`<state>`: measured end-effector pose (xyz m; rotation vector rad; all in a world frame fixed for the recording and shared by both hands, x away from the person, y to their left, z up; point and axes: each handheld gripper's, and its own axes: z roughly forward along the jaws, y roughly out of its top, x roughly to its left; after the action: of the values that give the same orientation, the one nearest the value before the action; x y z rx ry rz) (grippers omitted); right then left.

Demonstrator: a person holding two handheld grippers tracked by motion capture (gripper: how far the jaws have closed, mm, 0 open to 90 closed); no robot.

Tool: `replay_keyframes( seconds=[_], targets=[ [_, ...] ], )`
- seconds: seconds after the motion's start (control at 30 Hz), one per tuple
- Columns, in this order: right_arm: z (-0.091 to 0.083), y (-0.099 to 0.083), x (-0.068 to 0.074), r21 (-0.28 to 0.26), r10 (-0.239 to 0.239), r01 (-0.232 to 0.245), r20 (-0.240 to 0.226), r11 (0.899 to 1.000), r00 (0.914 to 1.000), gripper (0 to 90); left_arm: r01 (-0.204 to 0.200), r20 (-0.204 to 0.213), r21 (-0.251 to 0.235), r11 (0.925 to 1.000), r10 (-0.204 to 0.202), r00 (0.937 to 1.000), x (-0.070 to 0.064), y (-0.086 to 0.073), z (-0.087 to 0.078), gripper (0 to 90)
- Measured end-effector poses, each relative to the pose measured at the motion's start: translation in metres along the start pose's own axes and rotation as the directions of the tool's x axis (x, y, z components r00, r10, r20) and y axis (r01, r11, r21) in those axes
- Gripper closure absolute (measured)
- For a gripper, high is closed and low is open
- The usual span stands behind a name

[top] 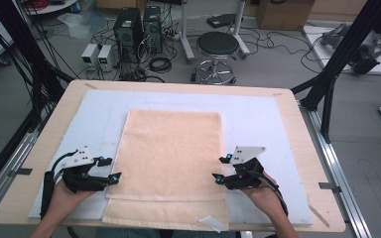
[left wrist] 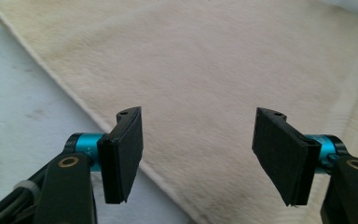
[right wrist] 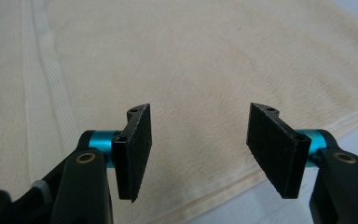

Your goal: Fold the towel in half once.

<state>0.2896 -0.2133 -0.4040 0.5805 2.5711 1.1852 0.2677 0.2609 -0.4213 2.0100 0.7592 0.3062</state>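
1. The worktop [top: 287,106] is carrying a pale blue mat, and the towel [top: 171,148] is lying flat in the middle of that mat, near end folded over into a band.
2. Judging by looks, the towel's going to be light, soft and floppy, so it'll be sagging once lifted. Pinching the long side hems seems best.
3. Left tool [top: 108,168] is sitting at the towel's left edge, jaws spread wide, gripping nothing.
4. Right tool [top: 220,168] is mirroring that at the towel's right edge, also gaping and empty.
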Motion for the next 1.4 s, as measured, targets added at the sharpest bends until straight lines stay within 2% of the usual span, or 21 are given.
replay_keyframes(
  seconds=[0.13, 0.23, 0.33, 0.4, 0.47, 0.63, 0.73, 0.83, 0.87, 0.97, 1.1, 1.3, 1.4],
  targets=[
    [0.007, -0.007, 0.003, 0.016, 0.008, -0.008, -0.025, 1.0, 0.9996, 42.1, -0.032, 0.067, 0.054, 0.998, 0.029, 0.9973, -0.005, -0.005, 0.004, 37.6],
    [0.014, -0.01, 0.004, 0.044, 0.0, 0.002, -0.046, 0.999, 0.999, 47.7, -0.052, 0.093, 0.102, 0.9934, 0.043, 0.9947, -0.007, -0.009, 0.01, 45.7],
    [0.021, -0.013, 0.006, 0.092, -0.012, 0.018, -0.067, 0.996, 0.9977, 55.1, -0.065, 0.115, 0.125, 0.9901, 0.051, 0.992, -0.006, -0.012, 0.014, 51.9],
    [0.028, -0.016, 0.007, 0.124, -0.019, 0.031, -0.091, 0.992, 0.9956, 57.7, -0.086, 0.104, 0.129, 0.9878, 0.073, 0.9919, -0.008, -0.013, 0.017, 56.7],
    [0.028, -0.019, 0.003, 0.103, 0.009, 0.003, -0.111, 0.995, 0.9938, 62.2, -0.096, 0.084, 0.128, 0.987, 0.086, 0.9927, -0.009, -0.012, 0.018, 62.7],
    [0.029, -0.018, 0.003, 0.104, 0.003, 0.009, -0.116, 0.995, 0.9932, 77.0, -0.104, 0.058, 0.13, 0.9861, 0.097, 0.9936, -0.011, -0.011, 0.02, 74.1],
    [0.029, -0.017, 0.002, 0.102, -0.003, 0.015, -0.117, 0.995, 0.9931, 80.8, -0.114, 0.055, 0.139, 0.9837, 0.107, 0.9927, -0.012, -0.008, 0.021, 79.8],
    [0.027, -0.016, 0.001, 0.099, 0.002, 0.009, -0.12, 0.995, 0.9927, 83.8, -0.111, 0.053, 0.129, 0.9855, 0.105, 0.9931, -0.011, -0.006, 0.019, 82.8],
    [0.026, -0.015, 0.001, 0.102, -0.002, 0.014, -0.119, 0.995, 0.9929, 84.3, -0.1, 0.051, 0.117, 0.9881, 0.094, 0.9942, -0.011, -0.005, 0.018, 83.2],
    [0.022, -0.01, 0.0, 0.084, -0.002, 0.013, -0.135, 0.996, 0.9908, 85.1, -0.082, 0.047, 0.102, 0.9915, 0.077, 0.9959, -0.009, -0.002, 0.016, 83.7],
    [0.015, -0.004, -0.004, 0.051, 0.004, 0.003, -0.136, 0.999, 0.9907, 85.6, -0.081, 0.039, 0.074, 0.994, 0.079, 0.9961, -0.009, 0.006, 0.011, 83.8],
    [-0.01, 0.009, -0.006, -0.014, -0.004, 0.003, -0.12, 1.0, 0.9927, 85.6, -0.074, 0.033, 0.009, 0.9972, 0.073, 0.9968, -0.01, 0.019, -0.005, 83.8],
    [-0.026, 0.016, -0.004, -0.045, -0.016, 0.012, -0.109, 0.999, 0.994, 85.6, -0.092, 0.034, -0.002, 0.9958, 0.092, 0.9952, -0.015, 0.027, -0.013, 83.8]
  ],
)
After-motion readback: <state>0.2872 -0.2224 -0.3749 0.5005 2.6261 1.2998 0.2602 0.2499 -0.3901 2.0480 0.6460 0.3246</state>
